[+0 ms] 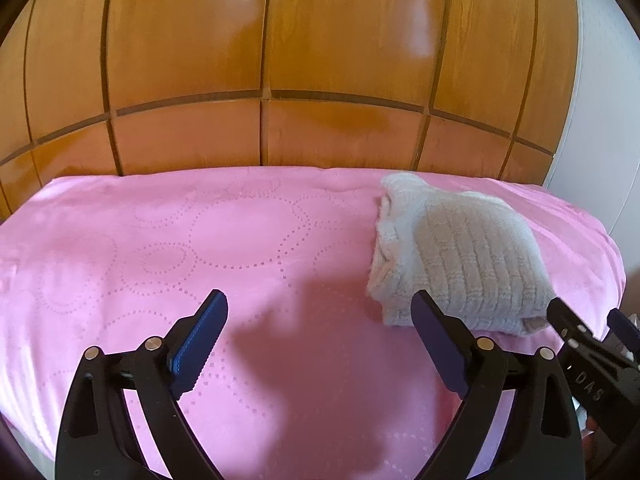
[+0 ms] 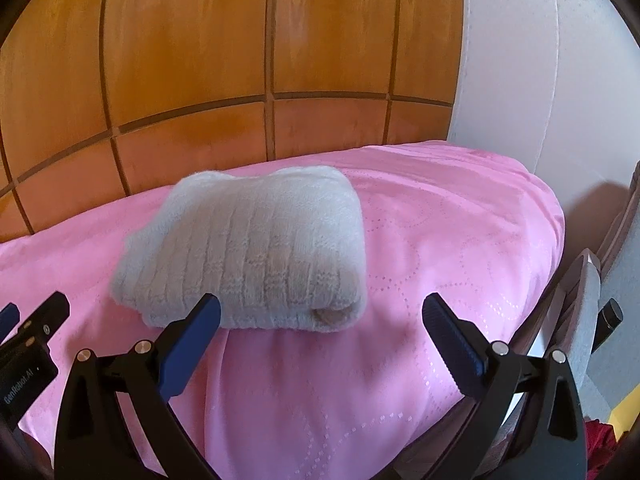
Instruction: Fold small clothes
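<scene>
A folded white knitted garment (image 2: 244, 248) lies as a compact bundle on the pink blanket (image 2: 440, 240) covering the bed, toward its right side and near the wooden panelled wall (image 2: 200, 60) behind. The left gripper (image 1: 320, 312) hovers released, jaws spread wide and empty, with its right finger just in front of the bundle's near corner. The right gripper (image 2: 320, 316) is likewise spread and grasping nothing, its left finger overlapping the garment's near edge, though contact cannot be told.
</scene>
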{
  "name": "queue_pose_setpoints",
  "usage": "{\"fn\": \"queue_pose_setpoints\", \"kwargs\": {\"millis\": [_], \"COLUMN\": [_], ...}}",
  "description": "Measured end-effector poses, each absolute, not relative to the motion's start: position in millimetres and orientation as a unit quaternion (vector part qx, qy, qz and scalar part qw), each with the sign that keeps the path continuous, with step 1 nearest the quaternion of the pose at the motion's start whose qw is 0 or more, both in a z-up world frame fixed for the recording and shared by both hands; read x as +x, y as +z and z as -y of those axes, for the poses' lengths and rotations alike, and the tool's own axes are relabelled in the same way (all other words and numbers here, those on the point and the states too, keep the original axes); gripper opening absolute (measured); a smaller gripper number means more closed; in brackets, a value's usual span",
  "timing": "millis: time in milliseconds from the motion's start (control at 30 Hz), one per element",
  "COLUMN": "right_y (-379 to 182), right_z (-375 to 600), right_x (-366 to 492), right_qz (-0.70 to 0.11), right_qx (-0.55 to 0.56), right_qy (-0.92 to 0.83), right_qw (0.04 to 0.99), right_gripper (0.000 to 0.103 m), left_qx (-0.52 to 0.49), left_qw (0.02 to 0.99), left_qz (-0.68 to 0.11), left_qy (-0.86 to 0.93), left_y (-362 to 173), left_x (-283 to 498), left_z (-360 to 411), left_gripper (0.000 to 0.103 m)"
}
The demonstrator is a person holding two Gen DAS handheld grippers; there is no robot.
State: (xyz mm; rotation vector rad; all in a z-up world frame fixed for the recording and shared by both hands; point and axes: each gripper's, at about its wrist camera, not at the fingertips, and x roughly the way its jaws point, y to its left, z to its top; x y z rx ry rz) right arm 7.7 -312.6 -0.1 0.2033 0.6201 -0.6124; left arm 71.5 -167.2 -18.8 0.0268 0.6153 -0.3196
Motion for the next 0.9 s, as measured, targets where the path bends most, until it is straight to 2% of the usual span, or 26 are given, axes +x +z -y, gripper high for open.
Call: {"fn": "queue_pose_setpoints", "kwargs": {"millis": [267,900], "right_y": [13,24], "right_z": [310,299], "right_x": [-8,-22], "right_qz": [-0.272,-0.249], "right_qx": [0.106,0.112], "right_qy": [-0.300,-0.294], "right_qw": [0.908,0.916], "right_gripper": [0.101,0.101], "left_qx": [0.015,0.013], "left_qw": [0.945,0.949], "left_qz": [-0.281,-0.267], "left_qy": [-0.167,-0.169], "left_y": [-7,2], "left_x": [56,46], "left_z": [168,164], "left_gripper": [0.097,0.097]}}
